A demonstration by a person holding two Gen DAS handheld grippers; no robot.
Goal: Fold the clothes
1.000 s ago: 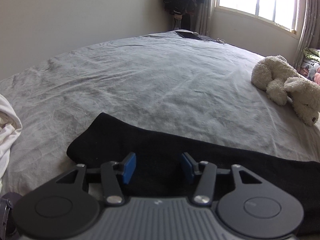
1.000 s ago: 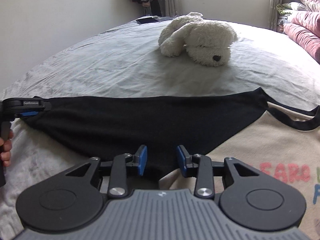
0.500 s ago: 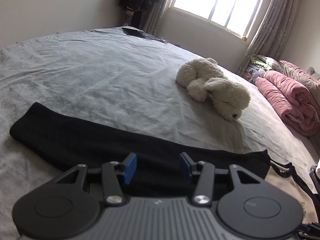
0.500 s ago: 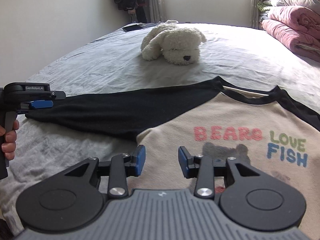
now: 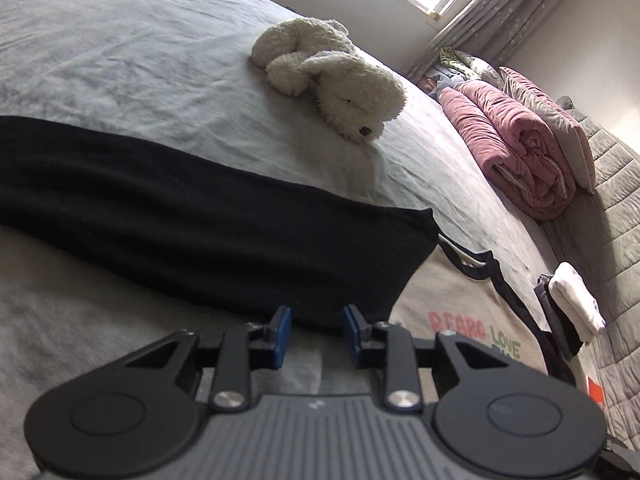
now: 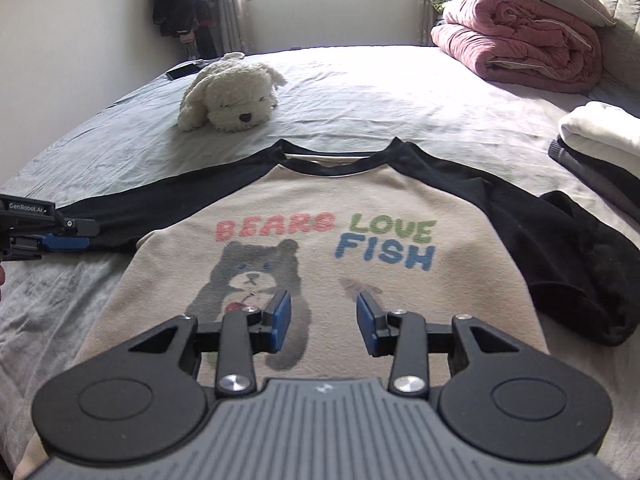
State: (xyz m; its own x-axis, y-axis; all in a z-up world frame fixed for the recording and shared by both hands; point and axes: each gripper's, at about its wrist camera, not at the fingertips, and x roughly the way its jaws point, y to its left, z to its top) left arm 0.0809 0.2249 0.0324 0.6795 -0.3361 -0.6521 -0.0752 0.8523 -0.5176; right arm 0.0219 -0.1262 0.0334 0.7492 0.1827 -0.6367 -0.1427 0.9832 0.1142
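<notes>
A beige shirt (image 6: pixel 320 208) with black sleeves and a bear print lies face up on the grey bed (image 6: pixel 360 92). Its left sleeve (image 5: pixel 200 216) stretches out flat, and the other sleeve (image 6: pixel 568 264) is bunched at the right. My left gripper (image 5: pixel 316 320) hovers at the near edge of the left sleeve close to the armpit. Its jaws are closing, with only bedsheet showing between them. The right wrist view also catches the left gripper (image 6: pixel 64 236) at the far left. My right gripper (image 6: pixel 324 308) stands open above the bear print, with nothing between its fingers.
A white plush dog (image 6: pixel 232 96) lies beyond the collar. A rolled pink quilt (image 6: pixel 520 40) and pillows sit at the bed's right end. A folded stack of white and dark clothes (image 6: pixel 600 148) rests right of the shirt. A phone (image 6: pixel 182 70) lies at the far corner.
The left gripper swung right along the sleeve from its cuff toward the shirt body, and its jaws narrowed. The right gripper moved from the sleeve to over the shirt's printed front.
</notes>
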